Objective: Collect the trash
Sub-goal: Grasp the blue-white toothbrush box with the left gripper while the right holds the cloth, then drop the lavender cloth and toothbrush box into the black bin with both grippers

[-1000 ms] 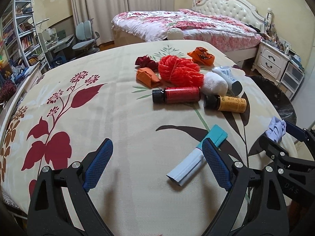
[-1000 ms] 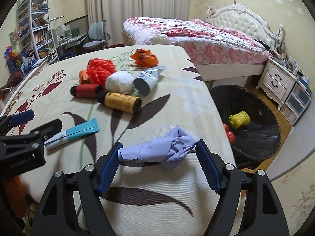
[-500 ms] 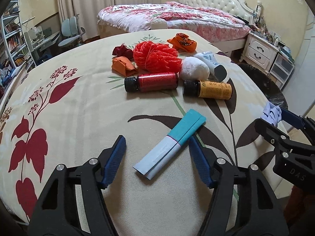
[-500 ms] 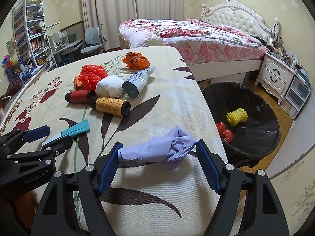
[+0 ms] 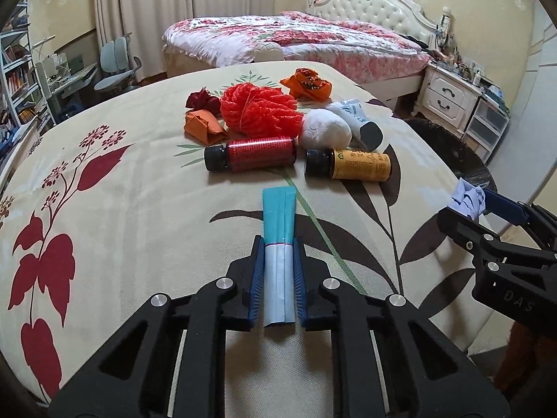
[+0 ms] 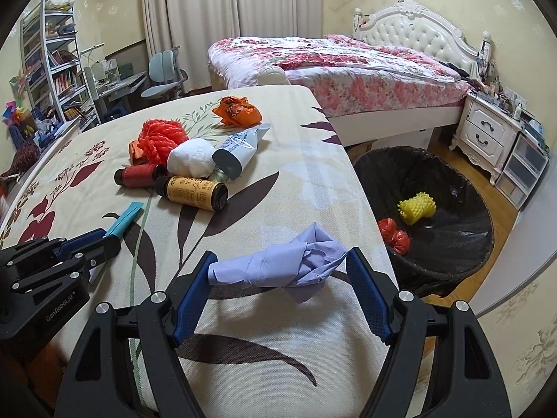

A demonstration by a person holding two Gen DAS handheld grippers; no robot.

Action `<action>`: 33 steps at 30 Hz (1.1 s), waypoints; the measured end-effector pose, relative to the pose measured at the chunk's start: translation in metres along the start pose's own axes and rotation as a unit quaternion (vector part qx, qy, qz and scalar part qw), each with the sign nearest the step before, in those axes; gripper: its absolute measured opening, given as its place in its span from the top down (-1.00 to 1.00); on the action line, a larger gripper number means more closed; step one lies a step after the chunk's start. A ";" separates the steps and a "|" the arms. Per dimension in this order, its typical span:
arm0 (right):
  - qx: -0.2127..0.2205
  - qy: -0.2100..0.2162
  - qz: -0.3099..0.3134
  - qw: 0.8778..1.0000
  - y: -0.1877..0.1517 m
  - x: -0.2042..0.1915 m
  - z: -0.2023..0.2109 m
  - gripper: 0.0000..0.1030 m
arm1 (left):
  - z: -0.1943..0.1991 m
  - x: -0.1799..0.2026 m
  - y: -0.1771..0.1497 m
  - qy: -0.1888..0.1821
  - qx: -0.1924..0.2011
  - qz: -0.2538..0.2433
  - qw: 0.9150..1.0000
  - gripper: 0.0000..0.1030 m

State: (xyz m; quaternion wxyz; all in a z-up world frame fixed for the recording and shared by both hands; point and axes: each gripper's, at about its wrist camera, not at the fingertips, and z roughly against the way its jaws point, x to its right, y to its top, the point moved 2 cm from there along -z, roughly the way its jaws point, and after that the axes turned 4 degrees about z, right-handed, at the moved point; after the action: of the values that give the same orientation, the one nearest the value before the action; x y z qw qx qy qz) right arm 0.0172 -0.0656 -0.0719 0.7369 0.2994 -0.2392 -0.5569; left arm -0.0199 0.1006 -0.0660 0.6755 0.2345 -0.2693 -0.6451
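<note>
A flat teal and white packet (image 5: 278, 216) lies on the leaf-print tablecloth (image 5: 122, 226). My left gripper (image 5: 276, 244) is shut on its white end, both blue pads pressing its sides. In the right wrist view the left gripper (image 6: 104, 240) sits at the left with the packet's teal tip (image 6: 127, 217) sticking out. My right gripper (image 6: 280, 254) holds a crumpled lilac paper wad (image 6: 278, 266) spanning both pads, above the table near its right edge. A black-lined bin (image 6: 400, 167) stands on the floor just right of the table.
Further back on the table lie a red bottle (image 5: 254, 153), a yellow bottle (image 5: 351, 163), a white ball (image 5: 325, 132), a tube (image 5: 358, 122), a red mesh puff (image 5: 259, 109) and orange wrappers (image 5: 306, 83). The bin holds yellow foam netting (image 6: 417, 207) and a red piece (image 6: 395, 235).
My left gripper moved over the packet, lined up with its length and shut on it. The right gripper kept still with the lilac wad.
</note>
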 end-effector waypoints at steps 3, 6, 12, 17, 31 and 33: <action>0.003 -0.001 -0.001 1.000 0.001 0.000 0.002 -0.43 | 0.003 0.002 0.002 -0.002 0.002 0.001 1.000 0.72; 0.007 -0.001 -0.003 1.000 0.004 0.001 0.004 -0.43 | 0.008 0.004 0.005 -0.005 0.010 -0.001 1.000 0.72; 0.017 -0.008 -0.008 1.000 0.010 0.008 0.008 -0.43 | 0.017 0.008 0.014 -0.013 0.025 0.001 1.000 0.73; 0.025 -0.023 -0.019 0.999 0.016 0.021 0.010 -0.43 | 0.022 0.018 0.029 -0.023 0.041 -0.002 0.999 0.74; 0.044 -0.104 -0.075 0.991 0.042 0.109 -0.002 -0.43 | 0.005 0.093 0.084 -0.078 0.085 -0.045 0.992 0.74; 0.042 -0.114 -0.087 0.989 0.044 0.126 -0.006 -0.43 | -0.003 0.106 0.092 -0.083 0.086 -0.051 0.991 0.74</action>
State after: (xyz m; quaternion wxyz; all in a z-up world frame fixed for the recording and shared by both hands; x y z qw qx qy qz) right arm 0.0844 -0.1768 -0.0429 0.6406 0.2837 -0.3179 -0.6388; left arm 0.0533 0.0000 -0.0010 0.5943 0.2509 -0.3670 -0.6702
